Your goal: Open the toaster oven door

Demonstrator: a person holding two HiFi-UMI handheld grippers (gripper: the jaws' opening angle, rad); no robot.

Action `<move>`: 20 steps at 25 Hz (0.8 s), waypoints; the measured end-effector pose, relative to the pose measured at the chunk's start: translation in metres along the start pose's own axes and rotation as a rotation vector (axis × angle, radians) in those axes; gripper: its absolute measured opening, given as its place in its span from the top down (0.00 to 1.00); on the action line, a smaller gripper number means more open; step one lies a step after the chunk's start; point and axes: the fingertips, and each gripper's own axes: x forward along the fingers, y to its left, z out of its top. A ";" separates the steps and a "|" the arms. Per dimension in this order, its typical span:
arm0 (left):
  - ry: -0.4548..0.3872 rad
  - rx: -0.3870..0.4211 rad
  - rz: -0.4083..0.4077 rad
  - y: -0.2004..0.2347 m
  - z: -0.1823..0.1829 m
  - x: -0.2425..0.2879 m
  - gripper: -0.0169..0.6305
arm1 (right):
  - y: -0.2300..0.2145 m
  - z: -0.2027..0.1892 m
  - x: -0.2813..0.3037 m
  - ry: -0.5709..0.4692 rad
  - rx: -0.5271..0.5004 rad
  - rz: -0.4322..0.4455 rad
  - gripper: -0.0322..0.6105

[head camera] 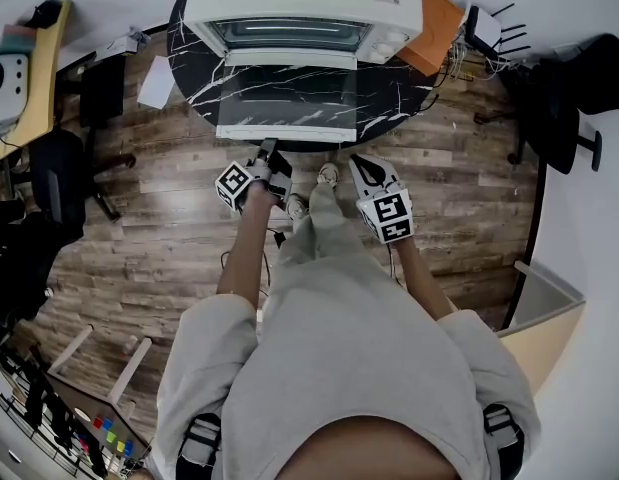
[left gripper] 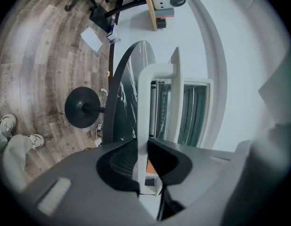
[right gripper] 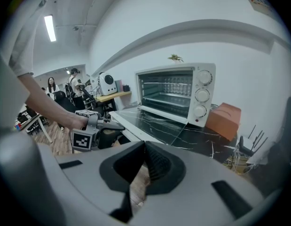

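The white toaster oven (head camera: 304, 8) stands at the back of a round black marble table (head camera: 399, 93). Its glass door (head camera: 289, 98) lies folded down flat, and the cavity with its racks (right gripper: 166, 91) shows. My left gripper (head camera: 269, 158) is at the door's front edge, shut on the white door handle (left gripper: 144, 102), which runs up between the jaws of that gripper (left gripper: 143, 159). My right gripper (head camera: 364, 168) hangs to the right of the door, off the table's edge, shut with nothing in it (right gripper: 144, 161).
An orange box (head camera: 434, 28) sits right of the oven, with a router (head camera: 489, 28) beyond it. The table's black pedestal foot (left gripper: 82, 108) stands on the wood floor. A sheet of paper (head camera: 154, 80) lies at the left, near office chairs (head camera: 59, 173). People stand far off (right gripper: 51, 86).
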 end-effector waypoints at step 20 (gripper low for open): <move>0.013 0.080 0.008 0.002 0.012 -0.031 0.84 | 0.016 0.005 -0.008 -0.021 -0.019 -0.011 0.93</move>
